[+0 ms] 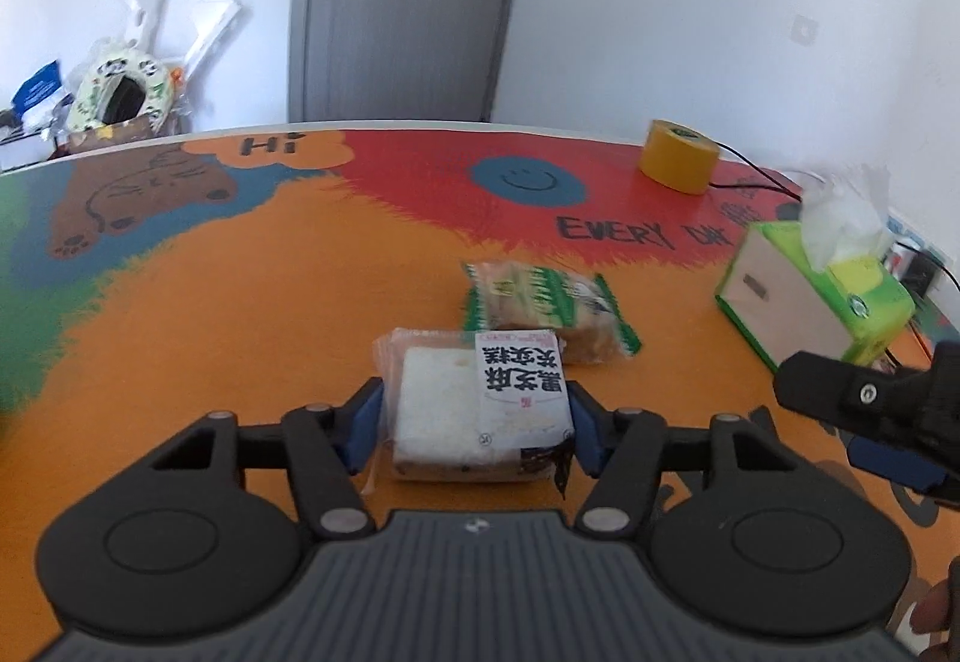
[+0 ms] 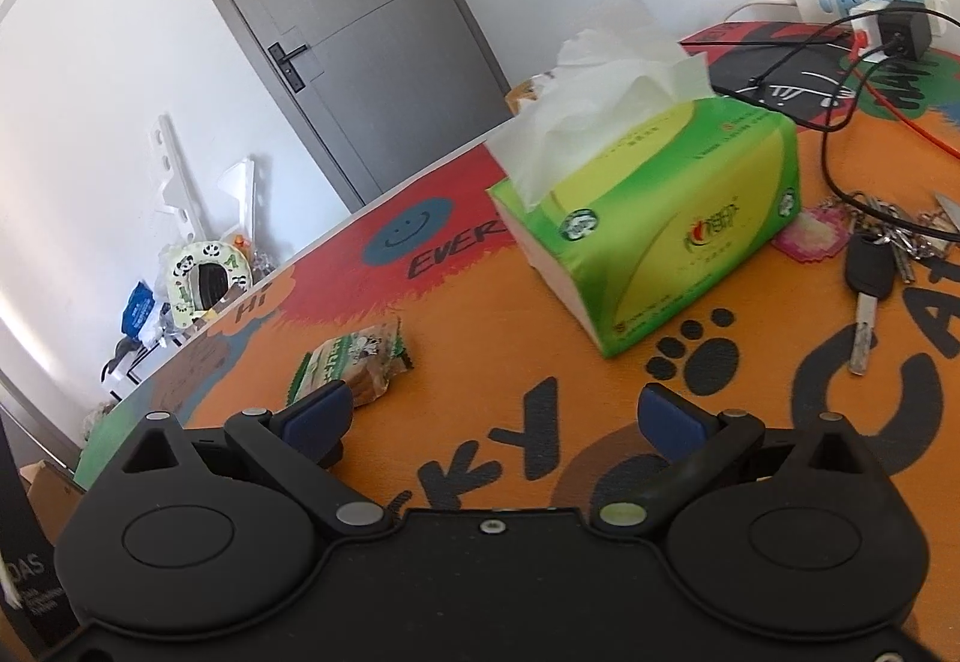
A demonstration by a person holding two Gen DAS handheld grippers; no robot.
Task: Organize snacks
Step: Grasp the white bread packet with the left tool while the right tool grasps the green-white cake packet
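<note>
The left gripper [image 1: 474, 419] squeezes a white cake pack [image 1: 474, 410]. The right gripper [image 2: 492, 416] gapes, nothing inside. Tissues [image 2: 606, 80] poke from their box [image 2: 678, 230] ahead.

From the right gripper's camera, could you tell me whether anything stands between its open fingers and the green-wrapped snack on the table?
Nothing visible does. The right gripper is open, and the green-wrapped snack lies just past its left finger on bare tabletop. The tissue box sits off to the right.

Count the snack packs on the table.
2. The white cake pack sits between the left gripper pads. The green pack lies just behind it, touching its far corner. Others may lie out of view.
</note>
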